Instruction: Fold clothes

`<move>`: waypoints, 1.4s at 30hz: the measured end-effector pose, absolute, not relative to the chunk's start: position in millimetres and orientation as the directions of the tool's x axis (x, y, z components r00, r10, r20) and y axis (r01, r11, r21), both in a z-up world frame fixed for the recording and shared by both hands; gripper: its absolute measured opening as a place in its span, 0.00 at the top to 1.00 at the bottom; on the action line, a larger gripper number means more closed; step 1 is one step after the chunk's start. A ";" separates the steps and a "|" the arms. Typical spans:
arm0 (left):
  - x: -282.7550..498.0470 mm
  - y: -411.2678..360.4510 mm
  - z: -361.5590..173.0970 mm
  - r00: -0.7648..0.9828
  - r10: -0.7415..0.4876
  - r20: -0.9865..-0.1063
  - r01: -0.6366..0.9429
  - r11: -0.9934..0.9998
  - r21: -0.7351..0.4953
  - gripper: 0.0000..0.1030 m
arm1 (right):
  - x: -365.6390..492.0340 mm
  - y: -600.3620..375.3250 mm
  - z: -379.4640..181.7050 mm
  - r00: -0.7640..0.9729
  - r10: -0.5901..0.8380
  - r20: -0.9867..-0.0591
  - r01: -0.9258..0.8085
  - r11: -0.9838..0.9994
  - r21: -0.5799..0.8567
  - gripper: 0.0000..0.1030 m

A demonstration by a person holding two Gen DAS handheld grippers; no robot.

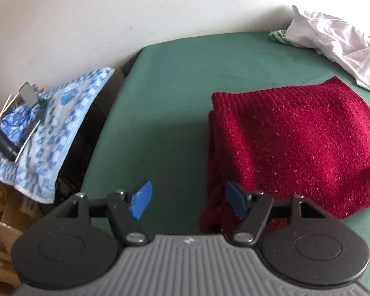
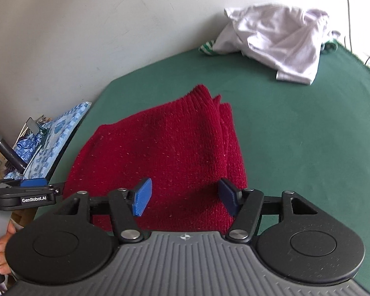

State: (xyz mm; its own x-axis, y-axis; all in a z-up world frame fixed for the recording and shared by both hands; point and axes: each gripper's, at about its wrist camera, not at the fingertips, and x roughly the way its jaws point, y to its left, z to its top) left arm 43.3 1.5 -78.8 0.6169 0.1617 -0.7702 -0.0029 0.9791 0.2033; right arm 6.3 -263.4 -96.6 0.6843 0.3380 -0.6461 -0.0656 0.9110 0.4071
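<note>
Fingers above "GenRobot.AI" lettering

A flat table covered in dark green cloth stands against a pale wall. A folded dark red knitted sweater lies on its near left part. Well apart, at the far right edge, a crumpled white cotton garment rests over a green-and-white striped cloth
</note>
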 end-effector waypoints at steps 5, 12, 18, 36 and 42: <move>44.9 -1.1 -77.0 0.598 0.217 -0.772 -0.061 0.972 0.226 0.20 | 12.6 -275.1 -116.8 0.635 0.388 -0.668 -0.081 0.893 0.442 0.30; 39.1 2.2 -71.5 0.596 0.238 -0.767 -0.084 0.968 0.235 0.11 | 9.0 -297.5 -113.6 0.647 0.438 -0.624 -0.060 0.845 0.531 0.31; 43.6 10.7 -70.9 0.603 0.177 -0.778 -0.021 0.978 0.206 0.09 | 6.4 -315.4 -96.3 0.667 0.391 -0.634 0.017 0.843 0.538 0.27; 45.3 81.1 -86.2 0.520 -0.199 -0.831 0.149 0.979 -0.141 0.03 | -35.8 -288.0 -81.9 0.696 0.201 -0.689 0.216 0.857 0.468 0.22; 52.1 59.8 -99.7 0.516 -0.204 -0.832 0.128 0.979 -0.161 0.01 | -14.7 -299.4 -85.5 0.661 0.247 -0.708 0.228 0.834 0.503 0.22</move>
State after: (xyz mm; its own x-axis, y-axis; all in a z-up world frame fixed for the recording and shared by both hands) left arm 52.1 59.9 -99.7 0.5157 -0.2044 -0.8320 0.1278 0.9786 -0.1612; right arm -14.7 -299.4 -85.5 0.6615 0.2466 -0.7082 0.2278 0.8337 0.5031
